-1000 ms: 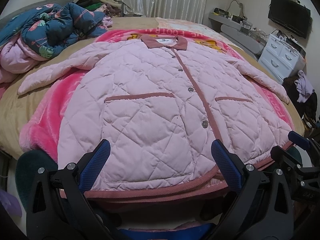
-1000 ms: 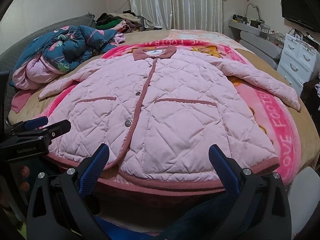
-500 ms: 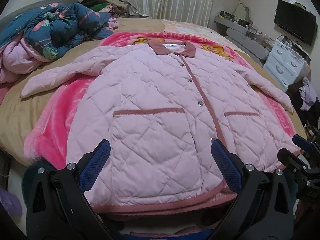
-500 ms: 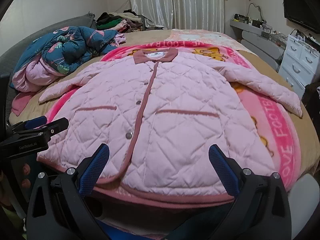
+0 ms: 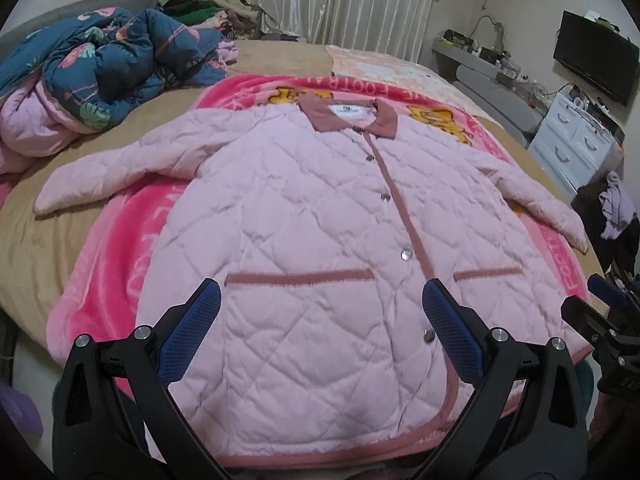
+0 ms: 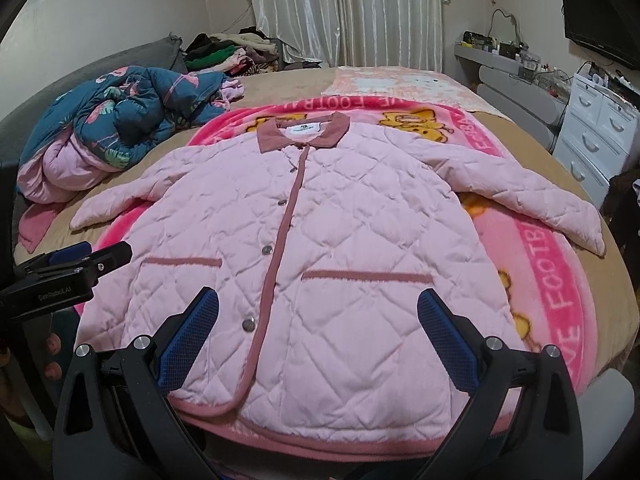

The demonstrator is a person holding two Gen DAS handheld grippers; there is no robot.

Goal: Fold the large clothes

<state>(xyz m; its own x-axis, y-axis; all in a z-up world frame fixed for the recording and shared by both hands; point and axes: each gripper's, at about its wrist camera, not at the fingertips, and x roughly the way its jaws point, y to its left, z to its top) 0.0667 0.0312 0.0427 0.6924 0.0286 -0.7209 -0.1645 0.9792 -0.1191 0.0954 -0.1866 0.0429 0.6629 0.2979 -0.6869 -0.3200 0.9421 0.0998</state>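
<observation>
Left wrist view: a pink quilted jacket is spread flat on the bed, collar far, hem nearest. Both the left hand-held gripper and right hand-held gripper are held apart, empty, above the hem.

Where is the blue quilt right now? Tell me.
The blue quilt lies bunched at the far left of the bed in both views, beyond the jacket's left sleeve.

My left gripper and right gripper share black frames, silver screws and blue mesh-textured pads.
</observation>
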